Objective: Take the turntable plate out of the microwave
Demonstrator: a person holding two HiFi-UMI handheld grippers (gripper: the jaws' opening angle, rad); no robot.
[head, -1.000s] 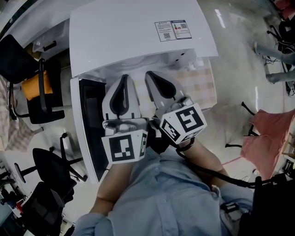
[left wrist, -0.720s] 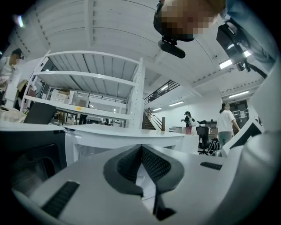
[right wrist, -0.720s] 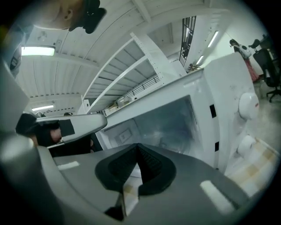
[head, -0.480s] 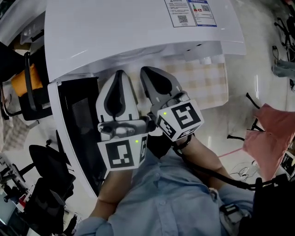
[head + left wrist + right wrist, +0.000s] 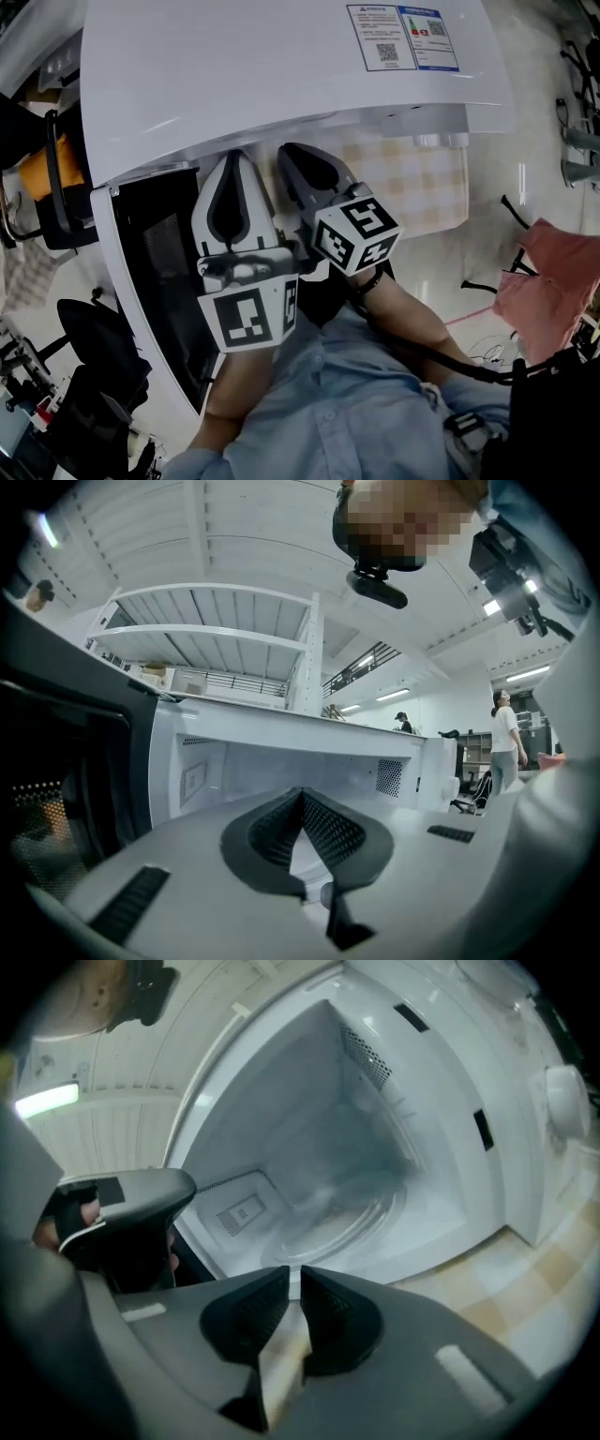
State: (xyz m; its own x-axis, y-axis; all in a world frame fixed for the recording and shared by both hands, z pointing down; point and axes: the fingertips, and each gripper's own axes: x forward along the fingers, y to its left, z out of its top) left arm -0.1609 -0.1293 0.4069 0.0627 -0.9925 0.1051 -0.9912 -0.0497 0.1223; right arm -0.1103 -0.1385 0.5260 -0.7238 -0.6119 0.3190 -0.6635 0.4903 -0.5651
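Glossy pale floor (image 5: 525, 178), seemingly office chairs (image 5: 89, 342)

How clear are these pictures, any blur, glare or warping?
Head view: sharp, lines bow outward, glare streaks on the floor. Left gripper view: heavy fisheye, dark corners, microwave interior evenly lit. Right gripper view: turntable plate looks hazy and smeared.

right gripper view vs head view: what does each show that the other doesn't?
Right gripper view only: the inside of the microwave, with the turntable plate lying in it. Head view only: the microwave's top with label stickers, the person's blue shirt, office chairs. Both: microwave, left gripper, right gripper (jaws together, empty), checked cloth.
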